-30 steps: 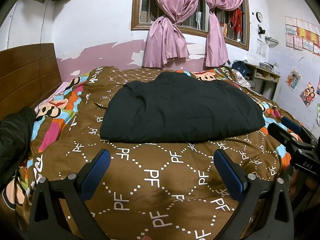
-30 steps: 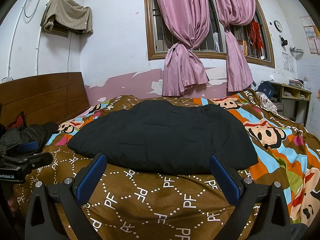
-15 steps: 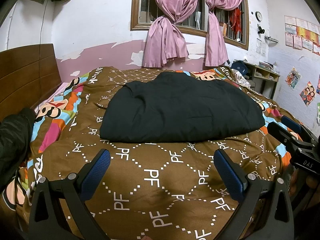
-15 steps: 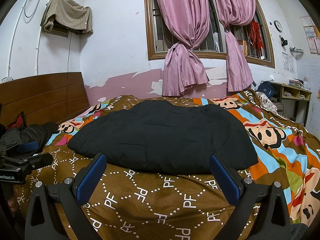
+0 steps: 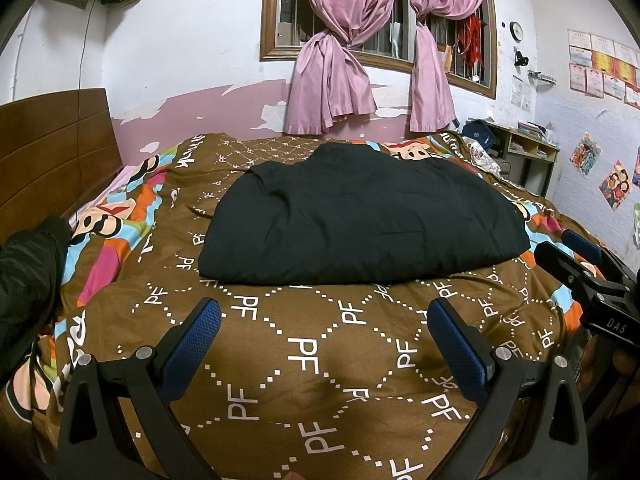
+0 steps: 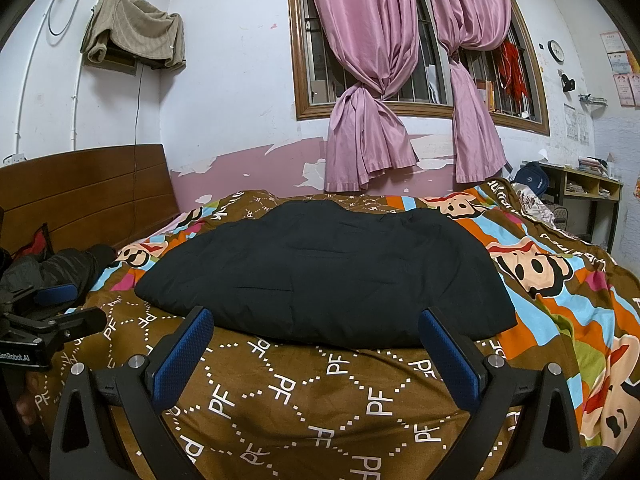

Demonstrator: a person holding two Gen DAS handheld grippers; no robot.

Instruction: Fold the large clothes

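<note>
A large black padded garment (image 5: 360, 216) lies folded into a flat bundle in the middle of the bed; it also shows in the right wrist view (image 6: 328, 272). My left gripper (image 5: 324, 320) is open and empty, held above the brown patterned quilt (image 5: 304, 360) just short of the garment's near edge. My right gripper (image 6: 316, 332) is open and empty, its fingertips level with the garment's near edge. Each gripper shows in the other's view: the right one at the right edge (image 5: 576, 256), the left one at the left edge (image 6: 60, 308).
A second dark garment (image 5: 24, 280) lies at the bed's left side by the wooden headboard (image 5: 52, 160). Pink curtains (image 5: 332, 72) hang at the window behind the bed. A desk with shelves (image 5: 520, 152) stands at the far right.
</note>
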